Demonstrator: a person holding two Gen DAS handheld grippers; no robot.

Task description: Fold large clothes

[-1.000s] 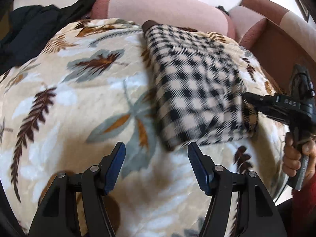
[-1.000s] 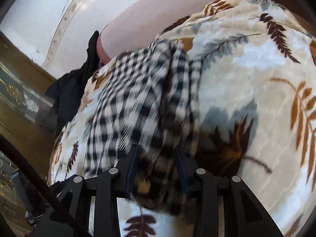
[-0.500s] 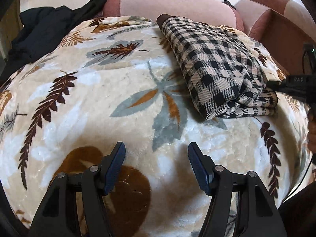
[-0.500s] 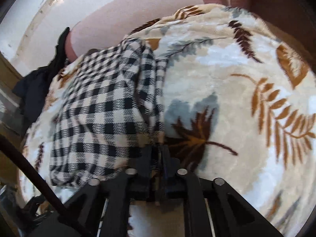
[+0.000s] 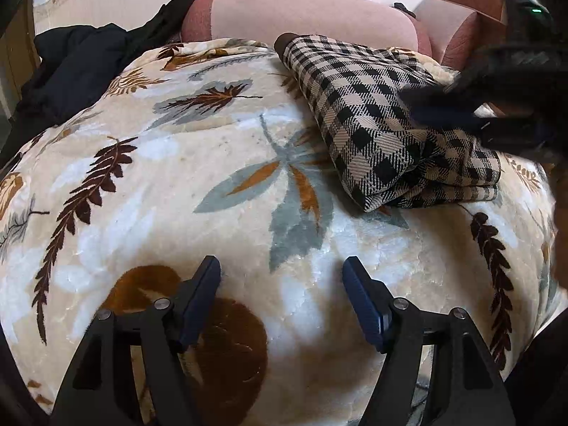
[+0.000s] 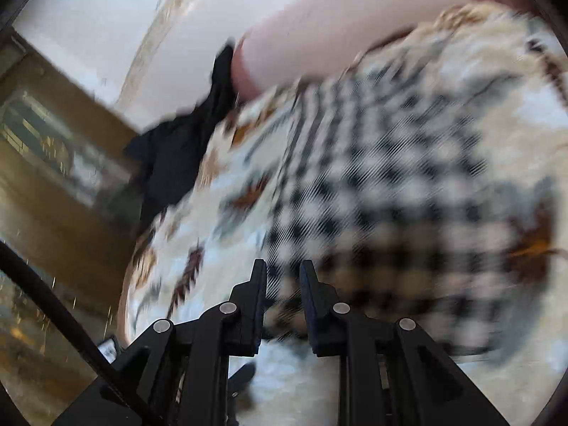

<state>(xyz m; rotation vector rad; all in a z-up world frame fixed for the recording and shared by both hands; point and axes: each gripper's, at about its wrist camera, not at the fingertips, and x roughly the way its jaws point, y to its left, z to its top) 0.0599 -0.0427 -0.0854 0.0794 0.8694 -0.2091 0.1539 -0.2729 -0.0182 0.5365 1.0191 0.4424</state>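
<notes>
1. Lying folded on the leaf-print blanket [image 5: 149, 213], the checked garment [image 5: 369, 113] forms a layered bundle near the sofa back [image 5: 305, 14].
2. The left claw [image 5: 280, 284] hangs spread and empty over bare blanket, apart from the garment.
3. The right claw [image 6: 283, 284] shows a narrow gap between its fingers. The right wrist view is blurred, so I cannot tell whether cloth is pinched there or merely lies behind the gap. In the left wrist view it appears as a dark smear over the bundle's right side.
4. Risk: if the right claw pulls away with a layer caught, the stacked edges at the near end would probably splay and the fold would open.
5. Risk: the plush blanket may grip the bottom layer, so any sideways drag could skew the bundle.
6. Risk: the dark clothing [image 5: 74, 64] heaped at the far left could snag if the bundle is pushed that way.
7. Writing: no brand, label or text is legible in either view.
</notes>
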